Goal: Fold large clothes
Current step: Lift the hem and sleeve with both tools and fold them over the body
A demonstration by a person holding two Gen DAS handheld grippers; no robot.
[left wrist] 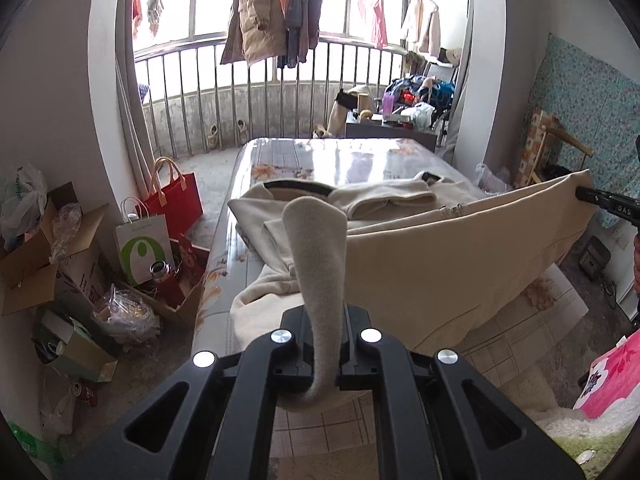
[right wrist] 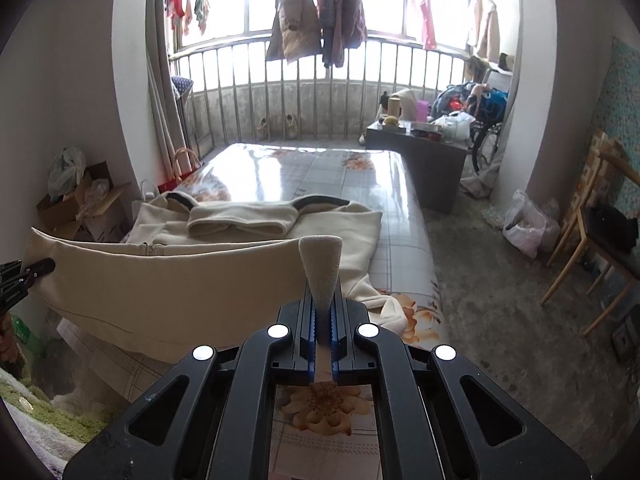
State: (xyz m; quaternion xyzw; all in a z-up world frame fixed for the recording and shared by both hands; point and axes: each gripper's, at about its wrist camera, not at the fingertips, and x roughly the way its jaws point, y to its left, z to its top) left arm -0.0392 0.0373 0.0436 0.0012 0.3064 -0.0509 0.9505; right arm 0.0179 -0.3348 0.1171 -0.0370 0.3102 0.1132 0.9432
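A large cream fleece garment (left wrist: 420,264) lies on a glossy floral-covered bed (left wrist: 320,160). Its near hem is lifted and stretched taut between the two grippers. My left gripper (left wrist: 322,320) is shut on one hem corner, whose fabric sticks up between the jaws. My right gripper (right wrist: 323,320) is shut on the other hem corner (right wrist: 320,268). The garment (right wrist: 180,280) shows in the right wrist view with its collar and folded sleeves (right wrist: 248,220) flat on the bed (right wrist: 312,172). The right gripper's tip (left wrist: 600,200) shows at the far right of the left wrist view.
Paper bags (left wrist: 168,208), cardboard boxes (left wrist: 36,264) and clutter stand left of the bed. A low dark table (right wrist: 420,152) and a balcony railing (right wrist: 320,80) lie beyond. A wooden chair (right wrist: 592,240) and a plastic bag (right wrist: 524,224) stand on the right.
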